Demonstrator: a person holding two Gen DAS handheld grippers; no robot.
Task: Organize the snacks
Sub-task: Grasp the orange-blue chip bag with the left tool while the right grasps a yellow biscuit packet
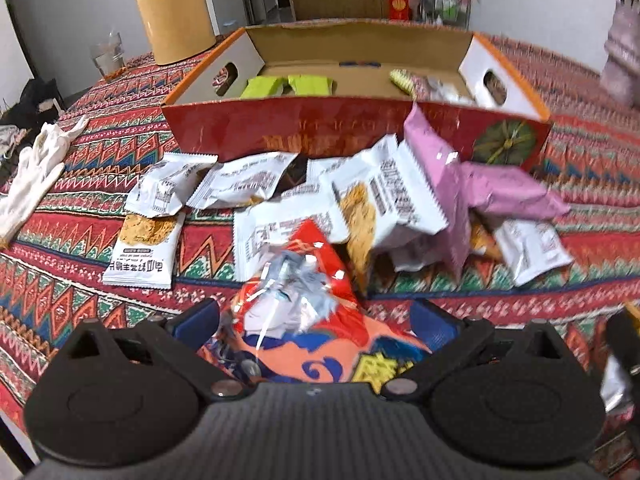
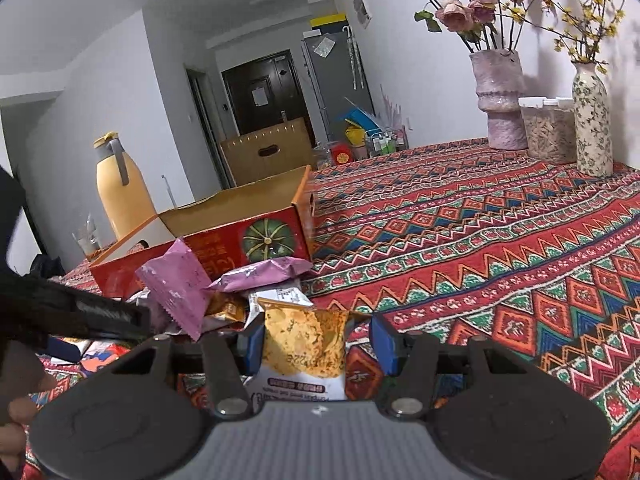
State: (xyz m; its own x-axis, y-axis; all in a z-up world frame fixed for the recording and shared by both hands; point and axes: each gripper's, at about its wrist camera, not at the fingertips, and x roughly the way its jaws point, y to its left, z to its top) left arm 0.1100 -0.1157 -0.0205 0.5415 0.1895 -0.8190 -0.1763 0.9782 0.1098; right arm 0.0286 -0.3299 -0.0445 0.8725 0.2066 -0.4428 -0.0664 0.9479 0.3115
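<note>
A pile of snack packets, white ones [image 1: 256, 180] and purple ones [image 1: 508, 192], lies on the patterned cloth in front of an open red cardboard box [image 1: 348, 128]. Inside the box are green packets [image 1: 288, 85]. My left gripper [image 1: 314, 316] is open wide around a red and orange packet [image 1: 304, 320]. That packet touches the left pad, and cloth shows beside the right one. My right gripper [image 2: 316, 340] stands partly open around a white cracker packet [image 2: 304, 344], which meets the left pad with a gap to the right pad. The left gripper's finger [image 2: 100, 312] shows at the left.
A yellow thermos jug [image 1: 172, 8] and a glass [image 1: 107, 54] stand beyond the box's left end. White gloves [image 1: 36, 172] lie at the left. Two vases [image 2: 500, 100] and a lidded jar [image 2: 548, 128] stand at the far right. A person's fingers [image 2: 16, 412] show at the lower left.
</note>
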